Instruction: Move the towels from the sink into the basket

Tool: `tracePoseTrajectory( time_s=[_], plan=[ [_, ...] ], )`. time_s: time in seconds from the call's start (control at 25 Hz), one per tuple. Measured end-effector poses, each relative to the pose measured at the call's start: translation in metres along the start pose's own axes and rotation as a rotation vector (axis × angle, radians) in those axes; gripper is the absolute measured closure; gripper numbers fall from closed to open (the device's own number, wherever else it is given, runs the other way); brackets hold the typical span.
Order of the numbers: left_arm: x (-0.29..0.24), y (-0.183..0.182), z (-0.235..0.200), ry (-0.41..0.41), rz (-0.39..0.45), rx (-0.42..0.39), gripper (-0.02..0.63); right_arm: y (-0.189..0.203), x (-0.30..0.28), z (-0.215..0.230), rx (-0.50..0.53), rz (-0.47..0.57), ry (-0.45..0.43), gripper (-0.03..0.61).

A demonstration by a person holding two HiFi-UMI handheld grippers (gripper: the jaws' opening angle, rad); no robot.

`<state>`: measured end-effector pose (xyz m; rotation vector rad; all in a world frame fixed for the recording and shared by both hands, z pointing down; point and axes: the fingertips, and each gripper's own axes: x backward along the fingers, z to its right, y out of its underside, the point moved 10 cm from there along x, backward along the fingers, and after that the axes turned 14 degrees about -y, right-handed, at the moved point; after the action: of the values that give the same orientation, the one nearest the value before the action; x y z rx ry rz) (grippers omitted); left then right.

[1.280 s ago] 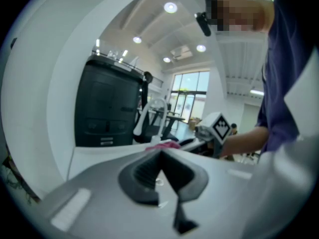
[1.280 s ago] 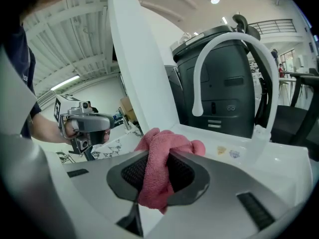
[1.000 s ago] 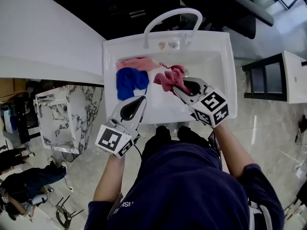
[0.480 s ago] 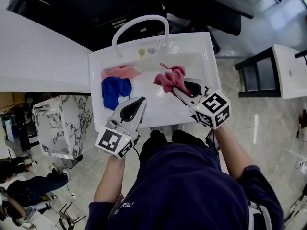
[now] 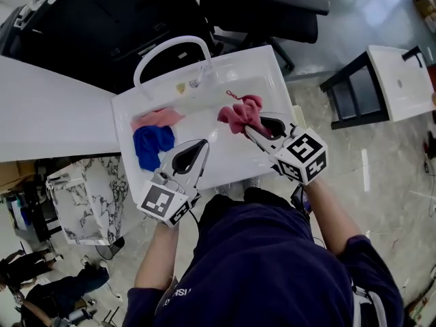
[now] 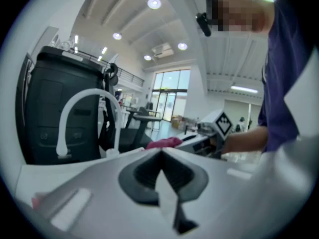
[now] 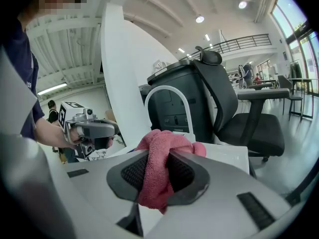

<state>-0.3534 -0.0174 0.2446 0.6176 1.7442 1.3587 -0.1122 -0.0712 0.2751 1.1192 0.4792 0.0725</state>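
My right gripper point(image 5: 249, 129) is shut on a dark pink towel point(image 5: 240, 114), bunched between its jaws point(image 7: 158, 171) and held above the right half of the white sink point(image 5: 266, 70). A blue towel point(image 5: 151, 144) and a light pink towel point(image 5: 155, 118) lie in the sink's left half. My left gripper point(image 5: 203, 145) is shut with nothing in it, over the sink's front edge just right of the blue towel. In the left gripper view its jaws point(image 6: 160, 153) meet, and the held pink towel point(image 6: 164, 143) shows beyond them. No basket is in view.
A curved white faucet point(image 5: 167, 48) arches over the sink's back rim. A black office chair point(image 5: 272, 9) stands behind the sink, a white counter point(image 5: 48, 114) to the left, a marbled cabinet point(image 5: 85, 196) below it, and a black-framed white table point(image 5: 392, 80) at the right.
Both grippers stay near the same spots in the head view while the sink and room slide left and turn. The dark pink towel stays in the right gripper, now further right over the sink.
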Motion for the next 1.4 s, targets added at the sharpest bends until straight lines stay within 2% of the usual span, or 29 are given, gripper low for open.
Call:
tracePoseTrajectory(
  time_s=[0.48,0.92,1.4],
  plan=[
    [0.016,0.009,-0.037,0.216,-0.006,-0.040,0.612,0.016,-0.022,-0.060,-0.085,0.052,0.200,0.495],
    [0.028,0.010,-0.044,0.366,0.022,-0.072,0.612,0.028,-0.021,-0.106,-0.116,0.093,0.351,0.495],
    [0.019,0.009,-0.007,0.506,0.021,-0.107,0.612,0.054,0.023,-0.140,-0.157,0.133,0.489,0.495]
  ],
)
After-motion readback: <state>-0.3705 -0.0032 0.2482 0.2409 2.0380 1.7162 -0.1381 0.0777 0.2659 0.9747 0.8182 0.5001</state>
